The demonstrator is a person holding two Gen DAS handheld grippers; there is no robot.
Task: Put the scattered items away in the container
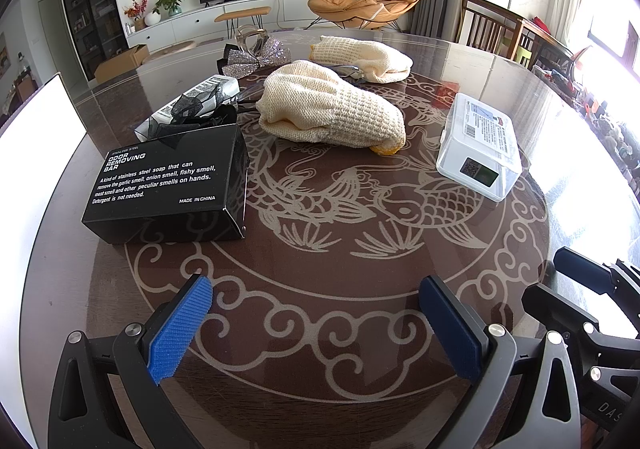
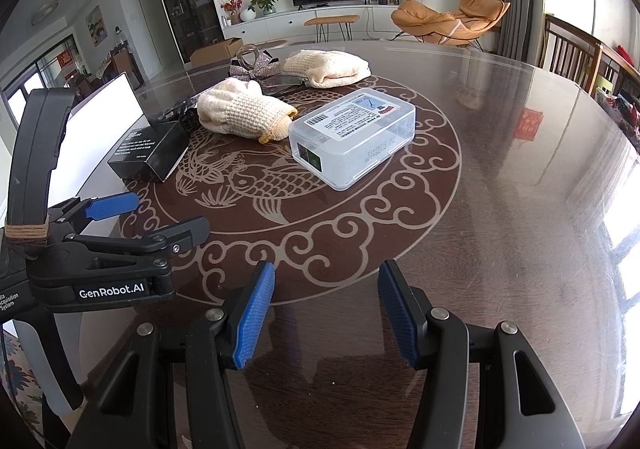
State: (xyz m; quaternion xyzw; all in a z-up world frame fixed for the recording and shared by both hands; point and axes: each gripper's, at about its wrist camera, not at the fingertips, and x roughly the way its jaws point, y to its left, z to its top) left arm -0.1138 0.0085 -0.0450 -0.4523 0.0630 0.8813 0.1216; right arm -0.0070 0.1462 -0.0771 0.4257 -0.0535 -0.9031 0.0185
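Only left view shows black box (image 1: pixel 168 185) text, barcoded packet (image 1: pixel 200 97)

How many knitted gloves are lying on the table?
2. The near glove lies at the table's middle, between the black box and the clear plastic case. The far glove lies behind it, beside the silver bow.
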